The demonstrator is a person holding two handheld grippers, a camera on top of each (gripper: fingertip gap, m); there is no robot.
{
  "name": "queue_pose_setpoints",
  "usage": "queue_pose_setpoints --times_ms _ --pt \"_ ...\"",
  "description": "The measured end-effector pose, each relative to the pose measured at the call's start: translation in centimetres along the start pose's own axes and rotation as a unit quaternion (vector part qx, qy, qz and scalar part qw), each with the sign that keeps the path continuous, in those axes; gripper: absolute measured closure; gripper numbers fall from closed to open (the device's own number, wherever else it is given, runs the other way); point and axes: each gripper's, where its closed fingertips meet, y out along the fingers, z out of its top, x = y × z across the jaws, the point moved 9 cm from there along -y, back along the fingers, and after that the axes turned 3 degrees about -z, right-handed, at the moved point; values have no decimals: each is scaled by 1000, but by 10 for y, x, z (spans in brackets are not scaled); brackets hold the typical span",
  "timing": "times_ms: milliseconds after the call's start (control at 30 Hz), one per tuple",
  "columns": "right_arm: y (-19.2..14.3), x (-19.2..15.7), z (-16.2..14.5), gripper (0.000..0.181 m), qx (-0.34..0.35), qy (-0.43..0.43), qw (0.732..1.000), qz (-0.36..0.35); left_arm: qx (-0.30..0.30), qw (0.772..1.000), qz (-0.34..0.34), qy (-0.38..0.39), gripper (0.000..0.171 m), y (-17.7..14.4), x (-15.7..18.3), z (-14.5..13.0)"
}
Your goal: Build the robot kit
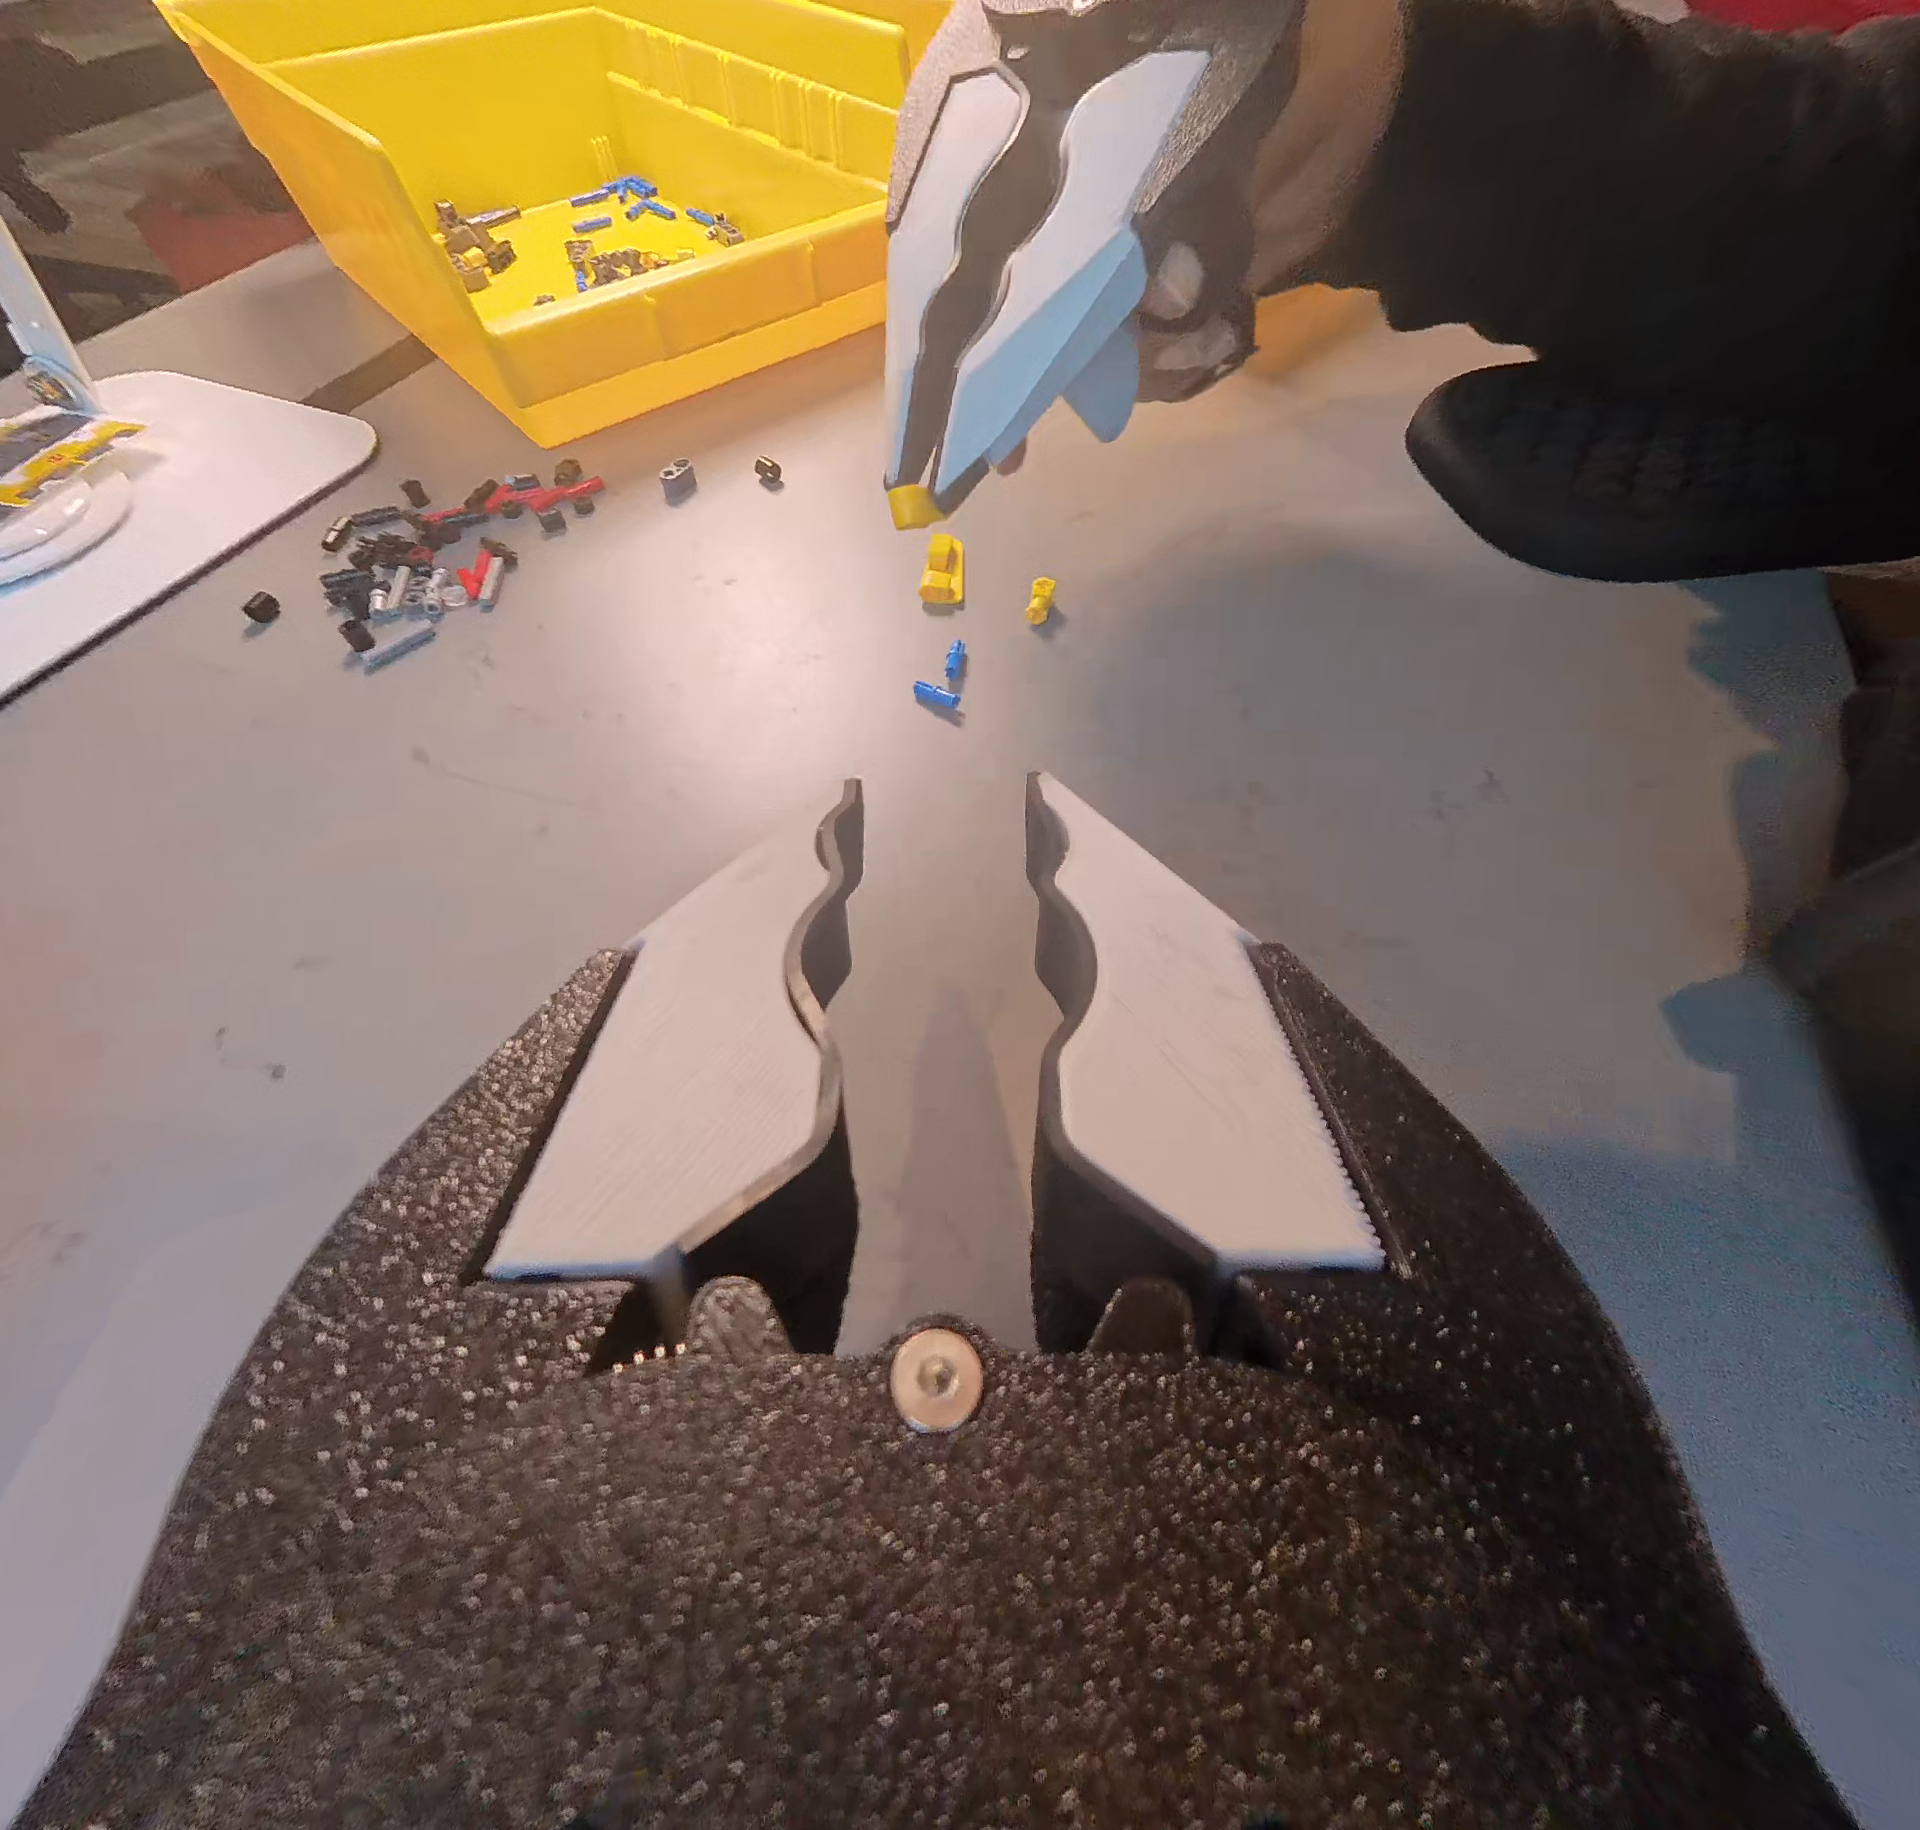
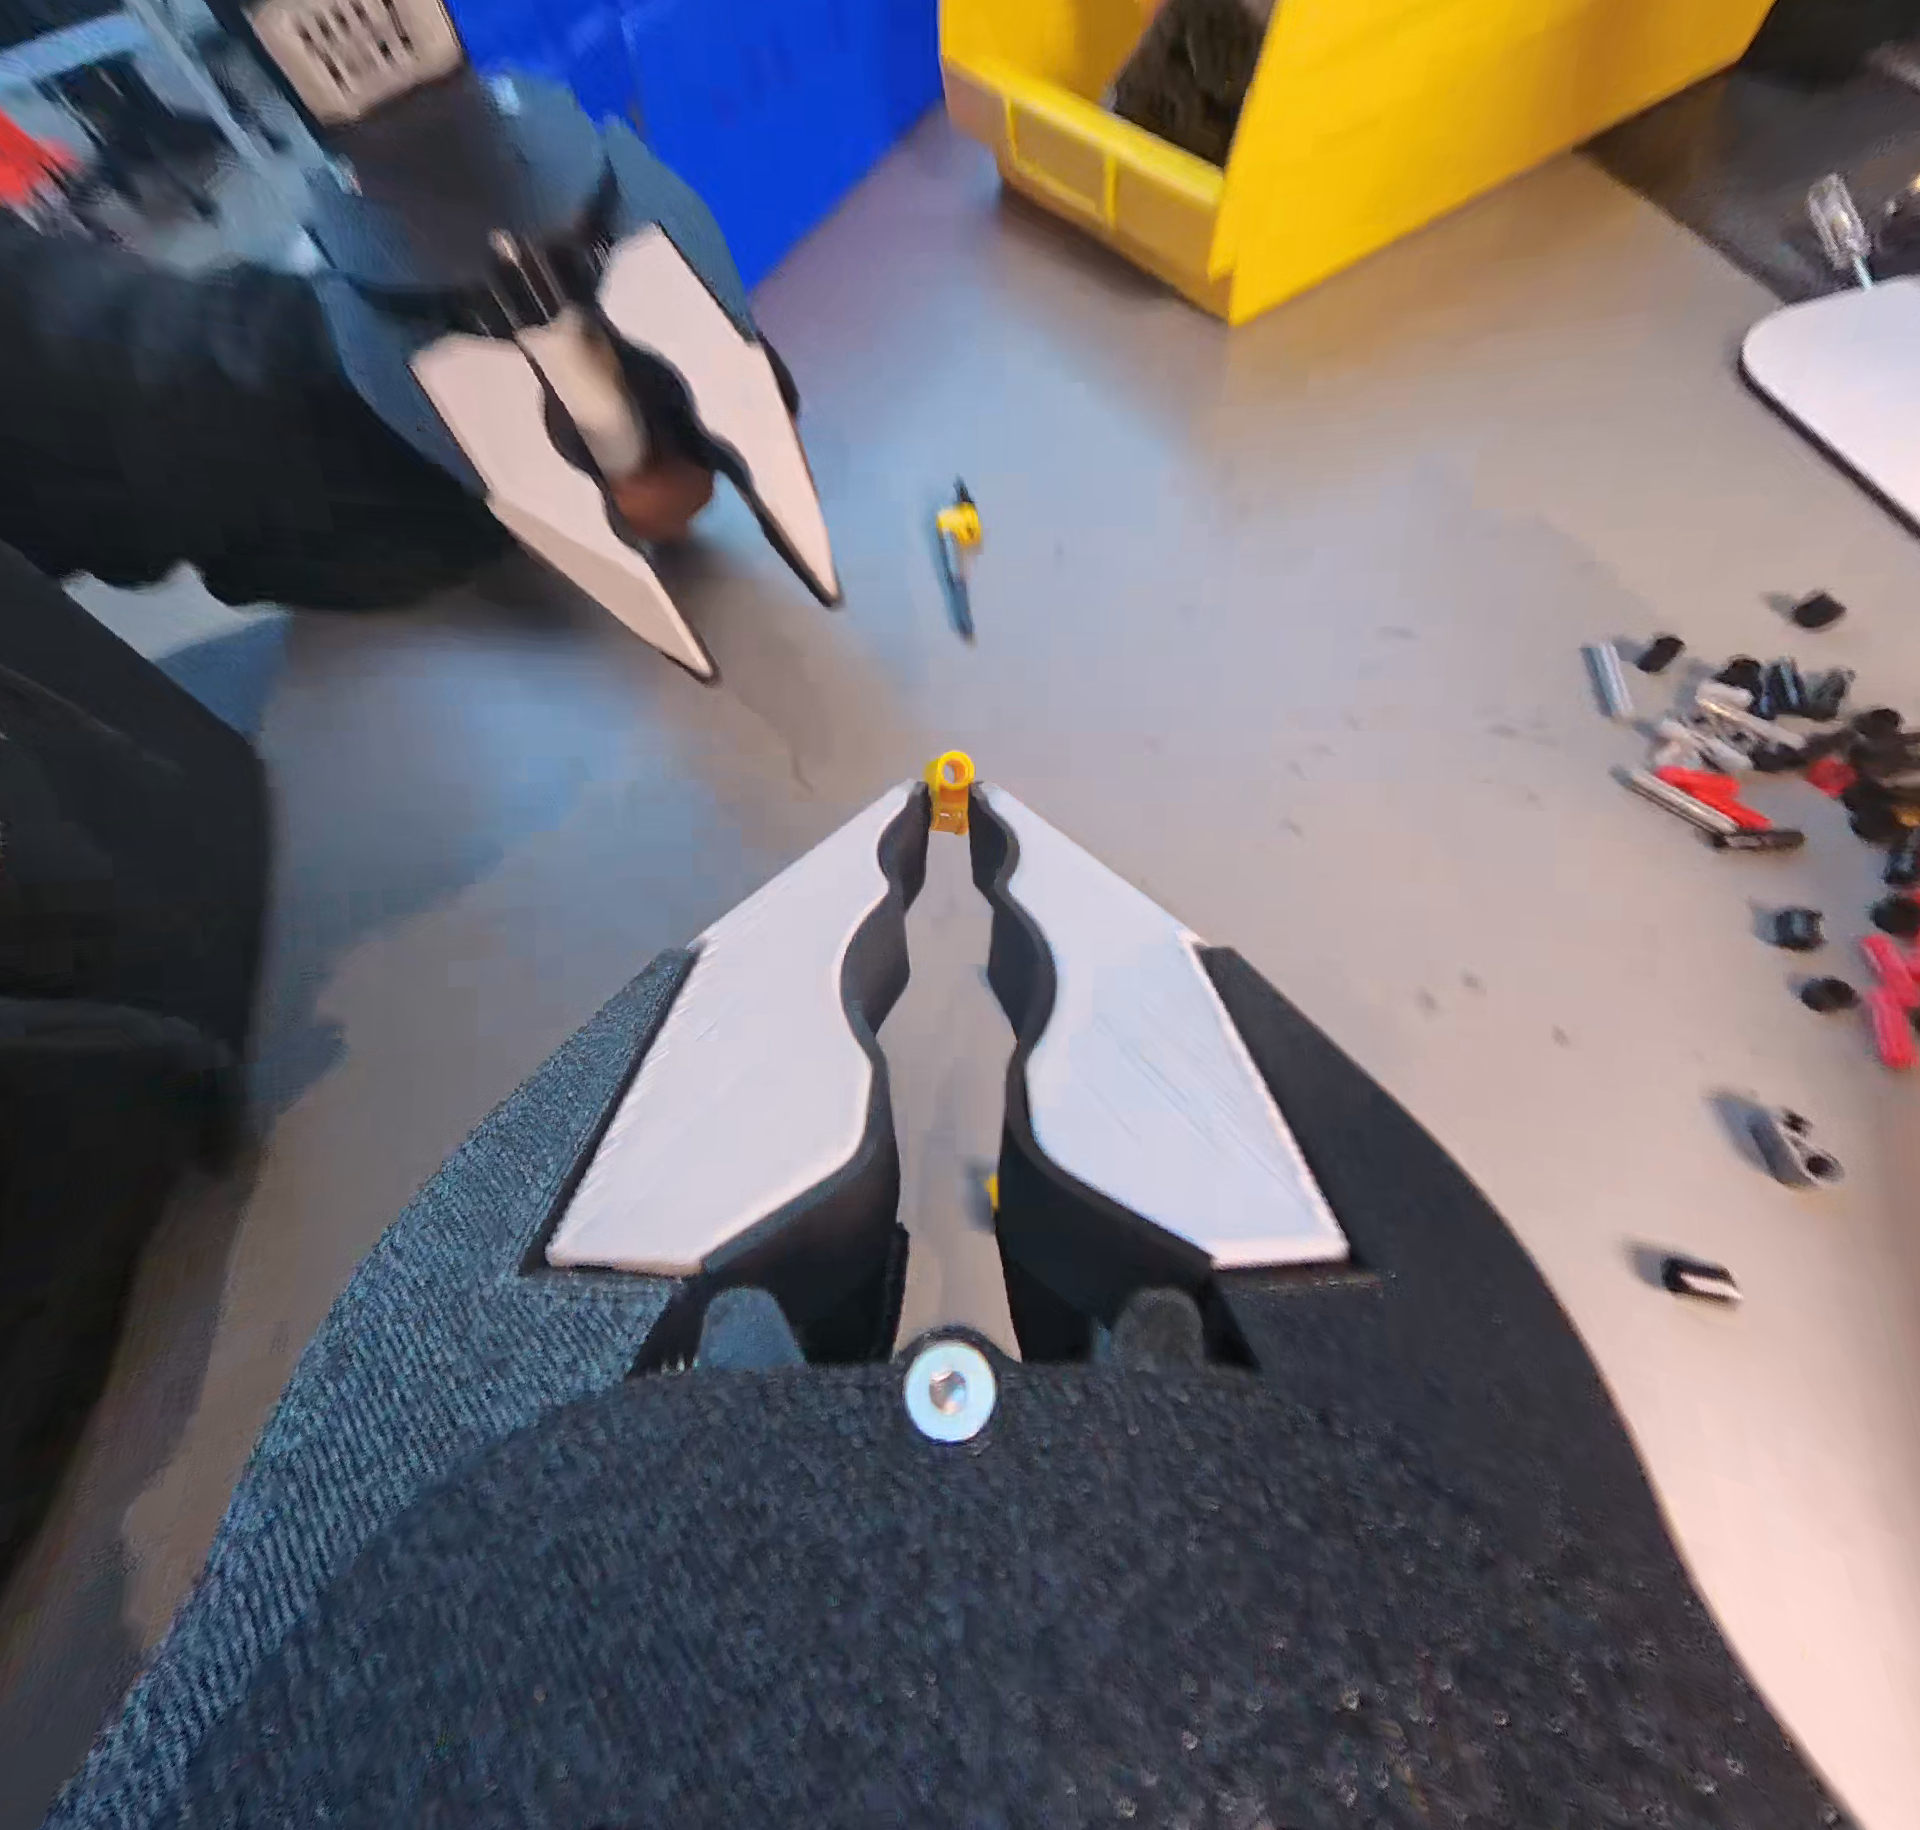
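Observation:
My right gripper [image 2: 950,793] is shut on a small yellow building-toy connector [image 2: 950,788] and holds it just above the grey table. It also shows in the left wrist view [image 1: 920,497], pointing down with the yellow piece [image 1: 912,506] at its tips. Under it on the table lie a yellow piece [image 1: 941,569], a smaller yellow piece [image 1: 1040,598] and two blue pins [image 1: 943,677]. My left gripper [image 1: 943,806] is open and empty, hovering short of the blue pins. It also shows in the right wrist view [image 2: 774,637], open, held by a black-sleeved hand.
A yellow bin [image 1: 343,107] with small parts stands at the back left. A heap of black, red and grey parts [image 1: 447,559] lies left of centre. A white stand base [image 1: 239,471] sits at the left. A yellow-and-black piece [image 2: 958,544] lies alone; a blue bin [image 2: 727,66] stands behind. The left gripper's tips are roughly 8 cm from the right gripper's. My right gripper is the nearer one to the yellow piece [image 1: 941,569]: about 9 cm, against 15 cm.

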Motion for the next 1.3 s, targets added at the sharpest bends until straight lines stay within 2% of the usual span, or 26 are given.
queue_pose_setpoints --times_ms 200,367,533,933,1000,1200,1300 --pt "23 -23 15 174 111 137 980 95 13 992 72 101 137 1 9 10" --pt "35 -31 13 174 140 230 950 159 38 980 116 156 143 1 15 20" --pt "43 -34 6 174 140 268 936 183 45 977 118 171 154 0 19 22" --pt "45 -32 2 175 142 280 929 195 41 980 102 163 159 1 20 19" --pt "43 -29 2 180 149 281 929 191 44 980 104 162 168 -1 19 19" --pt "41 -34 6 181 140 229 946 181 49 983 96 151 171 -4 17 19" --pt "42 -33 5 181 140 235 944 183 50 984 89 143 171 -4 17 18"
